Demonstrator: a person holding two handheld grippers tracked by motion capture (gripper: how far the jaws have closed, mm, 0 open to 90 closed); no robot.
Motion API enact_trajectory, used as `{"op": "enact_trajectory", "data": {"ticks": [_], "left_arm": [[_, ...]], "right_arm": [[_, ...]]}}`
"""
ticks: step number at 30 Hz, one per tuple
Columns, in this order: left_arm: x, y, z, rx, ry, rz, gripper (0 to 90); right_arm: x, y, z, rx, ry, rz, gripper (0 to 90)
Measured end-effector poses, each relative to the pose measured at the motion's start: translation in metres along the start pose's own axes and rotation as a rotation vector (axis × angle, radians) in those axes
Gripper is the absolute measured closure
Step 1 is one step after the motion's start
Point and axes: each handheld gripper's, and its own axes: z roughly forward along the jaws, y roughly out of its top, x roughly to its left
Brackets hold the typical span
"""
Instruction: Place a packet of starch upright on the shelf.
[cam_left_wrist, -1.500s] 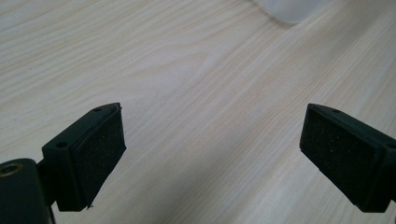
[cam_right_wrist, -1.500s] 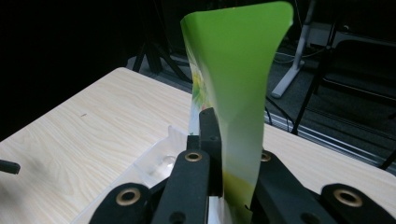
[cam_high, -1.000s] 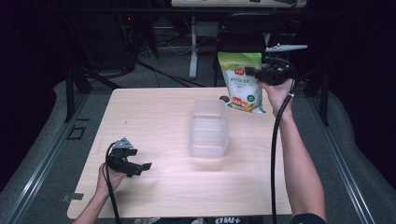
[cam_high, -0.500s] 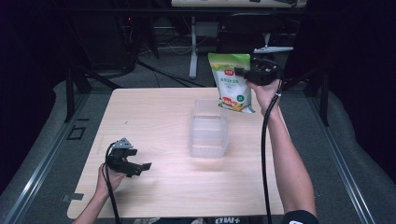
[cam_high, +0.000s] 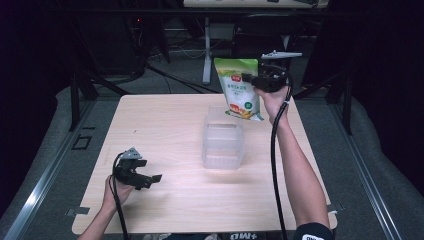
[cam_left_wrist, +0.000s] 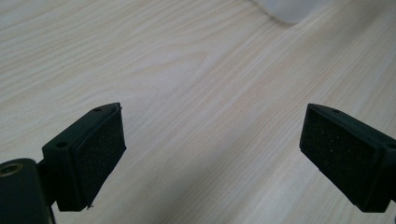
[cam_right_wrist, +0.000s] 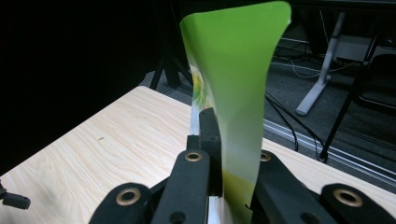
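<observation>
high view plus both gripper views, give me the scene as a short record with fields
table: pale wooden tabletop
container: clear plastic rectangular box, near the table's middle, open top
pouch: green and white printed plastic pouch, lifted off the table beyond the box's far right corner
right gripper: right gripper shut on the pouch, fingers pinching its edge
left gripper: left gripper open, low over bare wood at the near left, holding nothing
surroundings: dark floor with cables and stands beyond the table
</observation>
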Motion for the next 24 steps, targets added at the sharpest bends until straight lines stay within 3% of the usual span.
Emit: {"op": "enact_trajectory", "data": {"ticks": [24], "left_arm": [[0.0, -0.001, -0.001, -0.003, -0.001, 0.001, 6.7]], "right_arm": [[0.006, -0.018, 0.044, 0.014, 0.045, 0.005, 90.0]]}}
